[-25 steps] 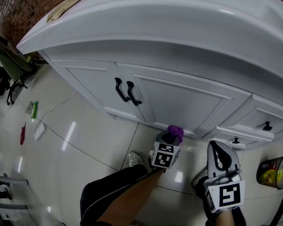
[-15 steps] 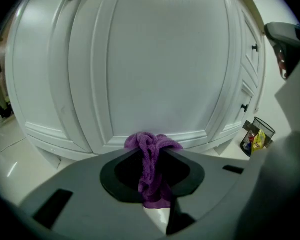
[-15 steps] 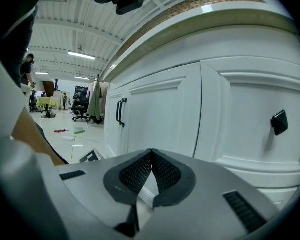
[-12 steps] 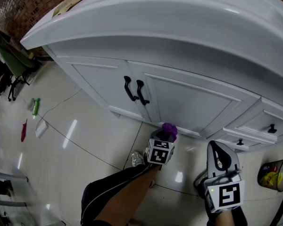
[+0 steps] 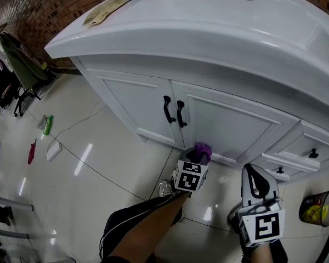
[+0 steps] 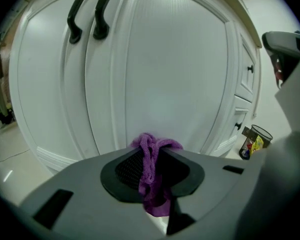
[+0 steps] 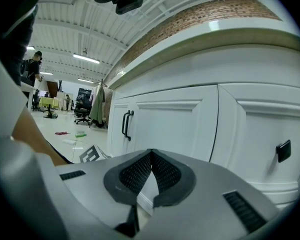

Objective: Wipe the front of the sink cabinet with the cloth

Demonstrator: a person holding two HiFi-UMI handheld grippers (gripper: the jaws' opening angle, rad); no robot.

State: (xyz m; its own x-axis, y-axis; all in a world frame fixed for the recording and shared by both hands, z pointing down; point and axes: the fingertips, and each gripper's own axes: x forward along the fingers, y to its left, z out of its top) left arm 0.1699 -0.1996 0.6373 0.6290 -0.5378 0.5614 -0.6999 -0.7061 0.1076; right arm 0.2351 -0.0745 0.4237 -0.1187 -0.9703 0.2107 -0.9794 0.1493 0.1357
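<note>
The left gripper (image 5: pixel 197 159) is clamped on a purple cloth (image 5: pixel 203 151). In the left gripper view, the cloth (image 6: pixel 151 151) is pinched between the gripper's (image 6: pixel 151 171) black pads, with a bunched loop standing proud of the tips and a tail hanging below. A bare forearm (image 5: pixel 153 223) runs from the lower edge of the head view up to this gripper. It is stretched forward and down, so the cloth sits at the bottom rail of the right-hand cabinet door (image 5: pixel 230 127). Whether the cloth actually presses on the door (image 6: pixel 175 74) cannot be told.

The right gripper (image 5: pixel 256 182) is held low, off to the right and well apart from the left one. Its marker cube (image 5: pixel 261 227) faces up toward the head camera. In the right gripper view, the gripper's (image 7: pixel 151 171) jaws are together with nothing between them, and it points at the cabinet front near the drawers.

Two black door handles (image 5: pixel 174 112) stand side by side where the two doors meet, above and left of the cloth. Black drawer knobs (image 5: pixel 313 154) are on the right. The white counter (image 5: pixel 208 32) overhangs the cabinet. A wire wastebasket (image 5: pixel 319 200) stands on the glossy tiled floor (image 5: pixel 88 163) at far right. A dark trouser leg (image 5: pixel 118 226) and a shoe (image 5: pixel 164 188) show beside the forearm.
</note>
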